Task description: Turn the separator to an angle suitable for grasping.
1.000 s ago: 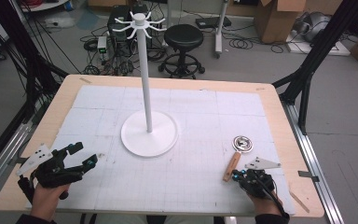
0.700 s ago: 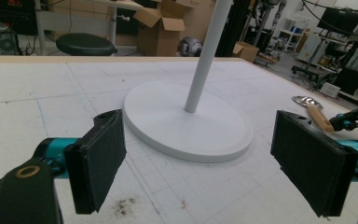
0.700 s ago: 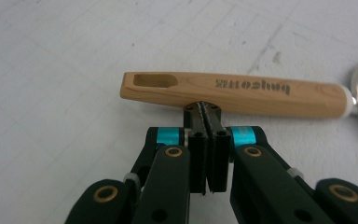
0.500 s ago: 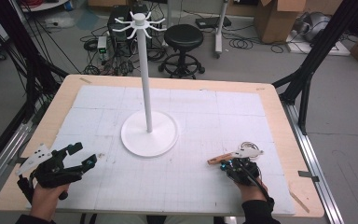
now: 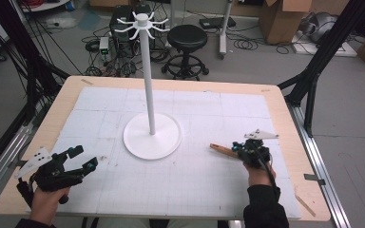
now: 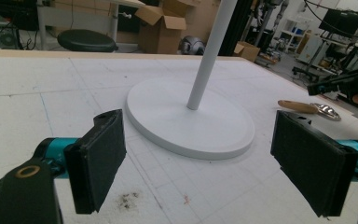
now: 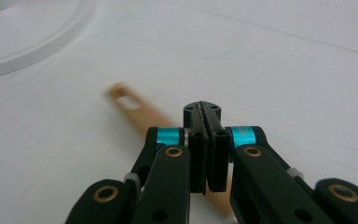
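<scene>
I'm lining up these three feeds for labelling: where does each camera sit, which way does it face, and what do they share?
High view: above the person's side of the table, looking forward and down; both forearms and hands enter from below, left tool, right tool.
Left gripper view: rides the left tool, facing the white stand; its black jaws stand wide apart.
Right gripper view: rides the right tool, jaws pressed together above a wooden handle.
Shared: stand base and wooden handle appear in all three.
</scene>
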`<action>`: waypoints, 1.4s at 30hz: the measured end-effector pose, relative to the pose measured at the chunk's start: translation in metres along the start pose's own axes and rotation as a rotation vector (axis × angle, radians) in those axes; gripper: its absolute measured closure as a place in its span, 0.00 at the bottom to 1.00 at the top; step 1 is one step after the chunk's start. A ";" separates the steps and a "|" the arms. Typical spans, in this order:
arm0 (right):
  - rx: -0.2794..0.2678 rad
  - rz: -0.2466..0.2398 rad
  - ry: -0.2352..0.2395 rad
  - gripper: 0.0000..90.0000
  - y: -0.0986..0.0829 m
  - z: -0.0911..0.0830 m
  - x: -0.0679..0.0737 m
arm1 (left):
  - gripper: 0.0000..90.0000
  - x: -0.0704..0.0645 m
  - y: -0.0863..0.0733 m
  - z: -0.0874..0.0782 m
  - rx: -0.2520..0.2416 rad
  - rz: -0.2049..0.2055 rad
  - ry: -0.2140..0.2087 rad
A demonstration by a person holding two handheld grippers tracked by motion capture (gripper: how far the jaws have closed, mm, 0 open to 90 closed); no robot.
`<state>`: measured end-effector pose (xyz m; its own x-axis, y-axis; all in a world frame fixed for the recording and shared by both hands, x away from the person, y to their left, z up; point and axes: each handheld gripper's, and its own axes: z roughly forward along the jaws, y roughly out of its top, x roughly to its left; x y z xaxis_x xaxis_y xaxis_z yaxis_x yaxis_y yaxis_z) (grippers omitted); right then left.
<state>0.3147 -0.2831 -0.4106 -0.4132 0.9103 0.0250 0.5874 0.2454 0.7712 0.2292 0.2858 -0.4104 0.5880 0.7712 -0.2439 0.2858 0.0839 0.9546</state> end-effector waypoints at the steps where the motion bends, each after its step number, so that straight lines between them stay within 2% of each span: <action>1: 0.012 0.024 -0.034 0.99 0.001 0.001 -0.008 | 0.20 0.000 0.000 0.000 0.001 0.002 0.001; 2: 0.012 0.024 -0.034 0.99 0.001 0.001 -0.008 | 0.20 0.000 0.000 0.000 0.001 0.002 0.001; 3: 0.051 0.069 -0.076 0.99 -0.002 0.007 -0.022 | 0.20 0.000 0.000 0.000 0.001 0.003 0.000; 4: 0.067 0.078 -0.084 0.99 -0.004 0.009 -0.026 | 0.20 0.000 0.000 0.000 0.002 0.003 0.000; 5: 0.067 0.078 -0.084 0.99 -0.004 0.009 -0.026 | 0.20 0.000 0.000 0.000 0.003 0.001 -0.002; 6: 0.120 0.095 -0.082 0.99 -0.008 0.017 -0.031 | 0.20 0.000 0.000 0.000 0.004 0.000 -0.005; 9: 0.150 0.090 -0.060 0.99 -0.012 0.024 -0.034 | 0.20 0.001 -0.001 -0.001 0.004 0.000 -0.002; 11: 0.146 0.102 -0.036 0.99 -0.013 0.024 -0.032 | 0.20 0.001 0.000 -0.002 0.003 -0.001 -0.003; 15: 0.138 0.059 0.024 0.99 -0.018 0.020 -0.024 | 0.20 0.001 -0.001 -0.003 0.006 -0.005 0.000; 19: 0.148 0.028 0.034 0.99 -0.021 0.016 -0.016 | 0.21 0.000 0.000 -0.003 0.004 -0.008 0.000; 21: 0.161 0.009 0.021 0.99 -0.021 0.013 -0.011 | 0.21 0.000 0.000 -0.003 0.004 -0.006 -0.003; 24: 0.168 0.009 0.011 0.99 -0.024 0.009 -0.008 | 0.21 0.000 0.000 -0.003 0.004 -0.008 0.000; 26: 0.163 0.019 0.015 0.99 -0.026 0.008 -0.007 | 0.21 0.000 0.000 -0.003 0.004 -0.008 0.000; 28: 0.149 -0.001 0.004 0.99 -0.027 0.004 -0.009 | 0.21 0.000 0.000 -0.003 0.005 -0.006 -0.002; 30: 0.090 0.012 -0.024 0.99 -0.026 -0.001 -0.016 | 0.21 0.000 0.000 -0.003 0.009 -0.002 -0.002; 32: 0.032 0.069 -0.067 0.99 -0.025 -0.008 -0.030 | 0.21 -0.001 0.000 -0.003 0.010 -0.003 -0.003; 33: 0.028 0.085 -0.085 0.99 -0.025 -0.009 -0.035 | 0.21 -0.001 0.000 -0.002 0.011 -0.001 -0.003; 34: 0.036 0.109 -0.093 0.99 -0.026 -0.009 -0.041 | 0.21 -0.001 0.000 -0.002 0.013 -0.001 -0.002; 36: 0.064 0.123 -0.093 0.99 -0.027 -0.005 -0.046 | 0.21 0.000 0.000 -0.002 0.015 0.000 -0.002; 38: 0.086 0.110 -0.066 0.99 -0.026 0.002 -0.045 | 0.21 0.000 -0.001 -0.002 0.016 0.000 -0.002; 40: 0.130 0.080 -0.031 0.99 -0.026 0.009 -0.039 | 0.21 0.000 -0.001 -0.002 0.015 -0.001 -0.003; 41: 0.139 0.053 -0.038 0.99 -0.026 0.010 -0.037 | 0.21 -0.001 -0.001 -0.002 0.014 -0.003 -0.003; 42: 0.141 0.050 -0.041 0.99 -0.026 0.009 -0.036 | 0.21 -0.001 -0.001 -0.002 0.014 -0.003 -0.003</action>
<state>0.3210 -0.3187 -0.4373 -0.3544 0.9345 0.0331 0.6995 0.2414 0.6726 0.2269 0.2867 -0.4103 0.5894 0.7692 -0.2469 0.2976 0.0774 0.9515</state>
